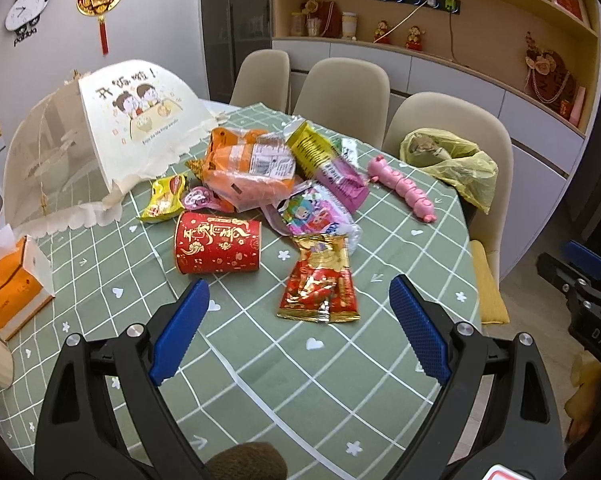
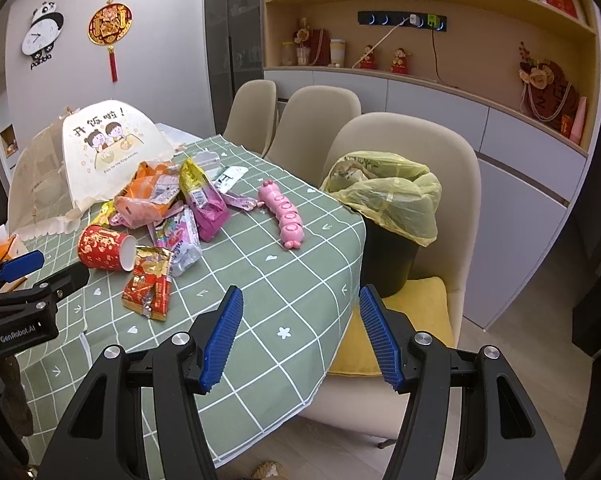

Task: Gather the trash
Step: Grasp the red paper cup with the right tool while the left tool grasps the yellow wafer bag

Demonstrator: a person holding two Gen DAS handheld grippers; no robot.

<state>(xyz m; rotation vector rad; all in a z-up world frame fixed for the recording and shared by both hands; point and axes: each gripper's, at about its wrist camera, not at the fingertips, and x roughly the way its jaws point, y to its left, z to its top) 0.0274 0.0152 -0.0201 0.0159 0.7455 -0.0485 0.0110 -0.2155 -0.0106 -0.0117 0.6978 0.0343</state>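
A pile of trash lies on the green checked tablecloth (image 1: 284,380): a red and gold snack wrapper (image 1: 320,284), a red paper cup (image 1: 216,246) on its side, an orange bag (image 1: 244,168), a yellow and pink packet (image 1: 328,164) and a small yellow wrapper (image 1: 162,198). My left gripper (image 1: 298,298) is open and empty, just short of the red wrapper. My right gripper (image 2: 300,308) is open and empty over the table's right edge. A black bin with a yellow liner (image 2: 392,200) stands on the chair to the right.
A pink caterpillar toy (image 2: 284,216) lies near the bin. A mesh food cover (image 1: 100,140) stands at the back left and an orange tissue box (image 1: 8,288) at the left. Beige chairs (image 2: 420,152) line the far side; a yellow cushion (image 2: 412,312) lies under the bin.
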